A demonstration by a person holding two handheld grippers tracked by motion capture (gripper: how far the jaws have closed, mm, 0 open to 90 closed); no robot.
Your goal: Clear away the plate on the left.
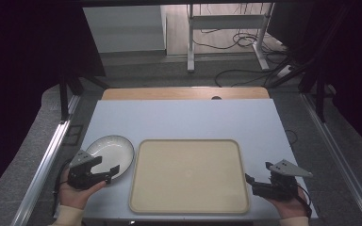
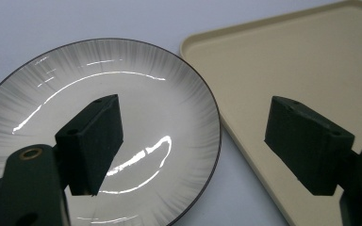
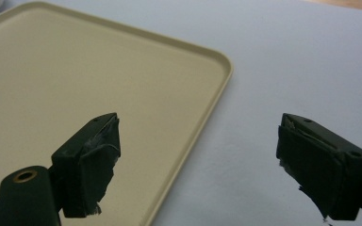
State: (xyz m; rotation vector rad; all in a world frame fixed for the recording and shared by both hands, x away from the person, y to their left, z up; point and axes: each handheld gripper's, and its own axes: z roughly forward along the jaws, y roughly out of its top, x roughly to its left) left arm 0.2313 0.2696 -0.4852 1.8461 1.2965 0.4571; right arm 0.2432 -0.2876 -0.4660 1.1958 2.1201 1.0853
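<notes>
I read the scene from the largest item down. The table point(image 1: 184, 117) carries a pale blue-grey top, with a strip of bare wood along its far edge.

The tray point(image 1: 188, 175) is beige, rectangular with rounded corners and a low raised rim. It lies flat in the near middle of the table and nothing rests on it. In the left gripper view its corner point(image 2: 264, 47) sits just beside the plate's rim, a thin strip of table between them. In the right gripper view its right-hand rim point(image 3: 202, 117) runs diagonally under my jaws.

The plate point(image 1: 113, 149) is round and glossy, white at the centre and shading to streaked grey toward a dark rim. It sits on the table at the tray's left, toward the near edge, and I see it close up in the left gripper view point(image 2: 146, 94).

My left gripper point(image 1: 104, 170) hovers over the plate's near right edge, jaws spread wide and released, one above the plate and the other above the tray; neither pad touches anything.

My right gripper point(image 1: 257, 181) is held off the tray's near right corner, jaws likewise wide apart and empty, one over the tray and one over bare table.
</notes>
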